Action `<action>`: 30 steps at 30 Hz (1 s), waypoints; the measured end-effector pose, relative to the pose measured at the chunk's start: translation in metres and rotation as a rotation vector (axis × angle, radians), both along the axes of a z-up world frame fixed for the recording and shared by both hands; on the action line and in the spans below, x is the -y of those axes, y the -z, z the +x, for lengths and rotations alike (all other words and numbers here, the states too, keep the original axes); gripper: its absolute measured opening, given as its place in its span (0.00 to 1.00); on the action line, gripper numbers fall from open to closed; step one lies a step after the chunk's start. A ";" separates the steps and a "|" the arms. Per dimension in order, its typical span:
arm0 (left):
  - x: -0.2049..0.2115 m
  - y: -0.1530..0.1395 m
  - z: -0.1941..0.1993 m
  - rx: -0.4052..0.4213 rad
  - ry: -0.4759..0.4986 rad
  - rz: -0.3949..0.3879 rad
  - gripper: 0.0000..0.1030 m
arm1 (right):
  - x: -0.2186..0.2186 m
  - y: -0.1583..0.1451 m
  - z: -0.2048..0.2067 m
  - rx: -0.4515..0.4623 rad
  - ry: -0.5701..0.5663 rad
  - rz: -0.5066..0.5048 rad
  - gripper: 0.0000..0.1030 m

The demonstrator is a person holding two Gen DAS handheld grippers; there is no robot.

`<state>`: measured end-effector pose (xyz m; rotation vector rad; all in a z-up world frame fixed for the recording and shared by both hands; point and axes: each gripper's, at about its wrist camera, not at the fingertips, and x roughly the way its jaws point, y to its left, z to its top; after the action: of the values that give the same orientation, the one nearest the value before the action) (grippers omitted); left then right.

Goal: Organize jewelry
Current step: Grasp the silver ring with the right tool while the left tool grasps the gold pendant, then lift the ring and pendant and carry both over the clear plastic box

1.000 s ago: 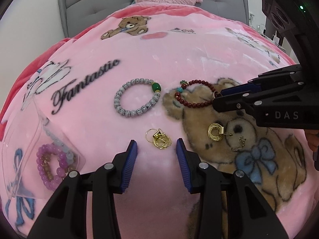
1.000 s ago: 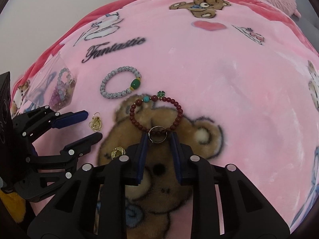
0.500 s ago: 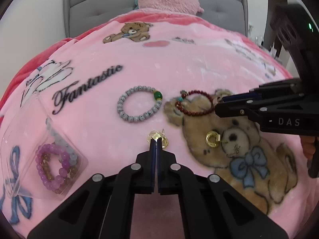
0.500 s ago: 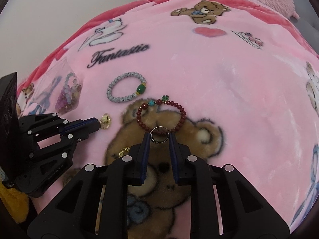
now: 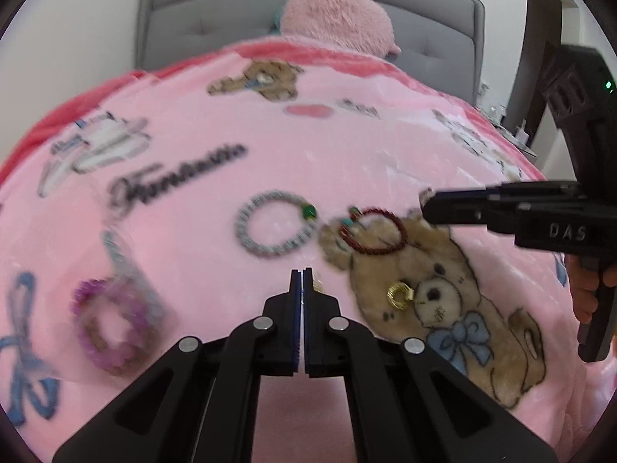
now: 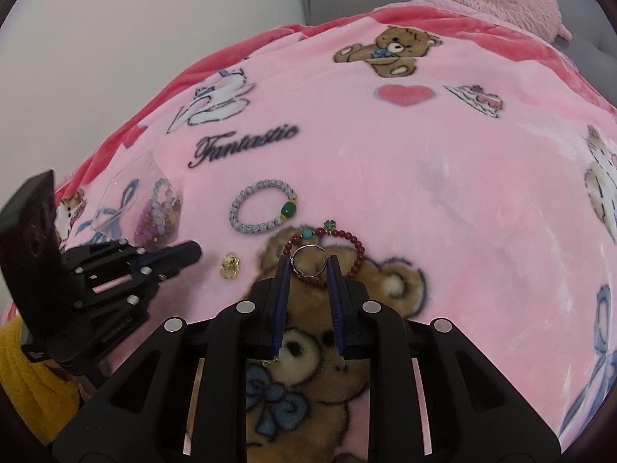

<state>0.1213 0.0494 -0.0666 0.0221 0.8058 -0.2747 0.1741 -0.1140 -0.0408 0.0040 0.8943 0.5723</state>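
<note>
My left gripper [image 5: 302,271] is shut; a gold earring [image 5: 317,284] shows only as a sliver beside its tips. In the right wrist view the left gripper [image 6: 194,249] is apart from that gold earring [image 6: 230,266], which lies on the blanket. My right gripper [image 6: 307,262] is shut on a silver ring [image 6: 307,257], held above a dark red bead bracelet [image 6: 356,250]. A grey bead bracelet with a green bead [image 6: 262,212] lies to its left. A second gold earring [image 5: 401,295] lies on the printed bear. A clear bag [image 6: 154,208] holds purple bead bracelets.
Everything lies on a pink bear-print blanket [image 6: 424,177] over a bed. A pink plush pillow [image 5: 339,19] and a grey headboard [image 5: 200,19] are at the far end. A small gold piece [image 5: 437,311] sits on the bear's face.
My left gripper closed at the gold earring, then rose and drew back; the earring now lies on the blanket apart from it. My right gripper lifted with the ring.
</note>
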 end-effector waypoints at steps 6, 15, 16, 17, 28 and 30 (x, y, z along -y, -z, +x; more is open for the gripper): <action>0.007 0.009 0.009 -0.034 0.006 0.012 0.25 | 0.001 0.001 -0.001 -0.003 0.002 0.004 0.18; 0.014 0.018 0.016 -0.059 0.004 0.057 0.15 | -0.005 0.004 -0.005 0.000 -0.020 -0.005 0.18; 0.015 0.017 0.015 -0.054 0.002 0.064 0.13 | -0.006 0.004 -0.005 -0.003 -0.021 -0.007 0.18; 0.016 0.017 0.015 -0.053 0.005 0.069 0.13 | -0.006 0.004 -0.005 -0.001 -0.018 -0.009 0.18; 0.004 -0.017 -0.001 0.050 -0.001 -0.006 0.13 | -0.005 -0.009 -0.007 0.013 -0.015 0.040 0.18; -0.002 -0.028 -0.006 0.078 -0.011 -0.023 0.13 | -0.007 -0.014 -0.007 0.020 -0.014 0.057 0.18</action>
<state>0.1154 0.0512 -0.0381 0.0074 0.7247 -0.2712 0.1670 -0.1073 -0.0264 0.0433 0.8588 0.6093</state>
